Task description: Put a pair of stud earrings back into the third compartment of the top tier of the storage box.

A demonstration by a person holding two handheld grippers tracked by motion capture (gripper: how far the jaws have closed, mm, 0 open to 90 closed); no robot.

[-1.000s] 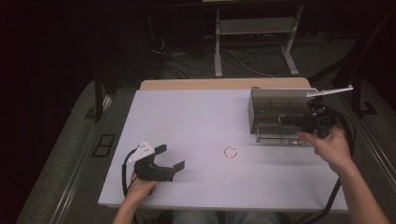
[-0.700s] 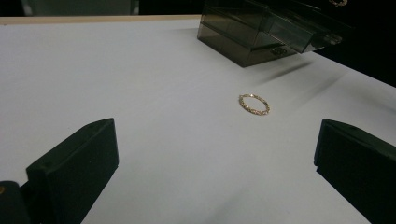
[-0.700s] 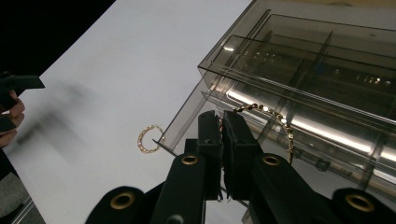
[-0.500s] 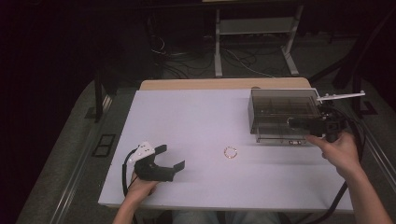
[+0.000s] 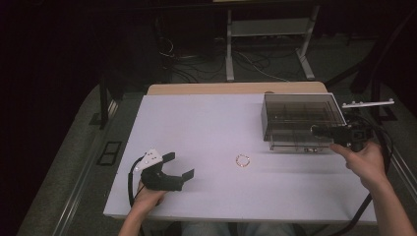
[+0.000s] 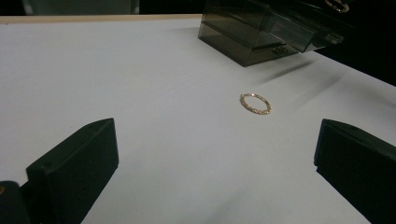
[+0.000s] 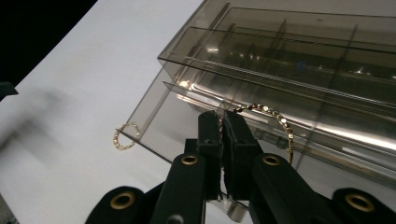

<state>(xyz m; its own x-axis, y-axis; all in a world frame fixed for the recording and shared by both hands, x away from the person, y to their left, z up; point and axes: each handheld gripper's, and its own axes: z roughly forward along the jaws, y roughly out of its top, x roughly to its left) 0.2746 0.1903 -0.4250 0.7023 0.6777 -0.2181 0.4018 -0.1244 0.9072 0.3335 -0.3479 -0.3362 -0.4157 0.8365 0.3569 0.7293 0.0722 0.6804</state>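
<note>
White tabletop point(image 5: 206, 123) is carrying a smoky box point(image 5: 301, 118); right claw point(image 7: 223, 122) is clenching a gold bangle point(image 7: 275, 119) over the box; left claw point(image 6: 215, 154) is resting released; second bangle point(image 6: 256, 103) is lying mid-tabletop.

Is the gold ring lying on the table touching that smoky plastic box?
Apart. The left gripper view shows bare white table between the ring and the box; the high view shows the same gap.

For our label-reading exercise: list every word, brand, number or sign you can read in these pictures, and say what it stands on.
None can be read: the smoky clear drawer box, the gold bracelet on the white table and both grippers carry no legible print.
</note>
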